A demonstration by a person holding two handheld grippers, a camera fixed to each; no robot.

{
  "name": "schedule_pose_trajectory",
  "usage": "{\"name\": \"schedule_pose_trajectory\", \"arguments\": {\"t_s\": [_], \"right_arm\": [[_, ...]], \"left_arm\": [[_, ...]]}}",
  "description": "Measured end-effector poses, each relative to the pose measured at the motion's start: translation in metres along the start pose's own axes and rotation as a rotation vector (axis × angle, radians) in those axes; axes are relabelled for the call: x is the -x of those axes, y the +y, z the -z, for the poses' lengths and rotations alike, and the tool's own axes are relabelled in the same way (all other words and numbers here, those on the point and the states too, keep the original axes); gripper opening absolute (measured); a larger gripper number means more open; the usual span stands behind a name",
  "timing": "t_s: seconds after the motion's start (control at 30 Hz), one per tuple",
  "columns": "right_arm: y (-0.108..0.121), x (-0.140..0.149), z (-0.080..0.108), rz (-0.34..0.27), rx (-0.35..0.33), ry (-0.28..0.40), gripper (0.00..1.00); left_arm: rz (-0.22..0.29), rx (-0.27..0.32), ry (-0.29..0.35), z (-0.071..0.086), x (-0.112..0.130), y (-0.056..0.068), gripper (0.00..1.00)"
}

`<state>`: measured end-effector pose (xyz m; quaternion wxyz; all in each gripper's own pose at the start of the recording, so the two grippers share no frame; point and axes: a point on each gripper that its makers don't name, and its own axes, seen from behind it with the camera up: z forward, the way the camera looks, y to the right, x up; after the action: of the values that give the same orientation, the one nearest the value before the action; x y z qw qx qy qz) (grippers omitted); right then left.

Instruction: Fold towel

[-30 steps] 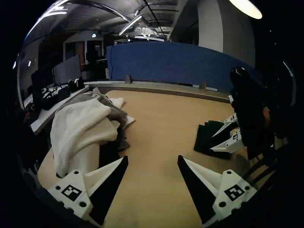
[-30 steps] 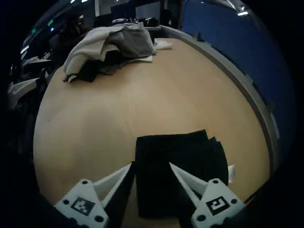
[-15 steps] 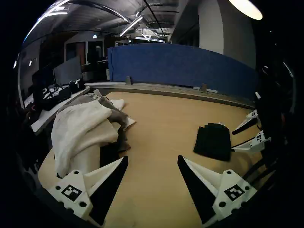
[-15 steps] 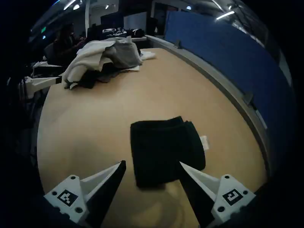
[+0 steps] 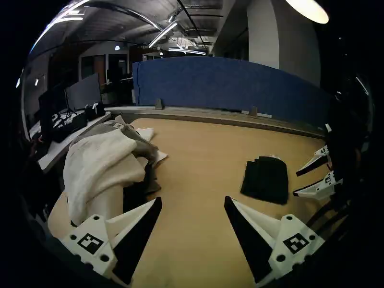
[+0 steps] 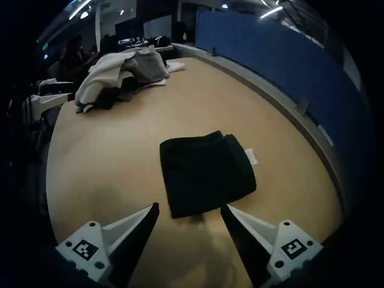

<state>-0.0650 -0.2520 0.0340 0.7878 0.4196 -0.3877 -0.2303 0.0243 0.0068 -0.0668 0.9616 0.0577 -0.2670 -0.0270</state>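
A black towel lies folded into a neat rectangle on the wooden table, with a small white tag at its far edge. My right gripper hovers open just short of its near edge, touching nothing. In the left gripper view the same black towel lies at the right, with the right gripper beside it. My left gripper is open over bare table, well away from the towel.
A heap of white and grey towels sits at the table's left end, the heap far off in the right gripper view. A blue partition runs along the table's far edge. Desks with monitors stand beyond.
My right gripper has opened and drawn back off the black towel, which now lies flat ahead of it. The left gripper has barely moved.
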Motion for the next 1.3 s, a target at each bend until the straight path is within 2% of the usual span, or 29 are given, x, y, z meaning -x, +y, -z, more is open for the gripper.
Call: {"name": "schedule_pose_trajectory", "arguments": {"t_s": [0.17, 0.5, 0.67, 1.1, 1.23, 1.3], "right_arm": [[-0.003, 0.008, -0.008, -0.074, 0.024, -0.015, 1.00], [-0.025, 0.020, -0.030, -0.310, 0.090, -0.032, 0.98], [-0.029, 0.025, -0.034, -0.384, 0.117, -0.035, 0.98], [-0.029, 0.028, -0.034, -0.393, 0.138, -0.040, 0.97], [-0.030, 0.028, -0.035, -0.396, 0.143, -0.041, 0.89], [-0.030, 0.028, -0.036, -0.396, 0.148, -0.041, 0.81]], "left_arm": [[0.004, 0.000, 0.001, -0.001, 0.000, -0.002, 0.97], [0.016, -0.003, -0.001, -0.002, 0.003, -0.008, 0.97], [0.015, 0.000, 0.000, -0.003, 0.002, -0.009, 0.97], [0.016, 0.003, 0.001, -0.003, 0.003, -0.009, 0.97], [0.018, 0.003, 0.003, -0.003, 0.003, -0.009, 0.97], [0.019, 0.002, 0.003, -0.002, 0.002, -0.009, 0.97]]}}
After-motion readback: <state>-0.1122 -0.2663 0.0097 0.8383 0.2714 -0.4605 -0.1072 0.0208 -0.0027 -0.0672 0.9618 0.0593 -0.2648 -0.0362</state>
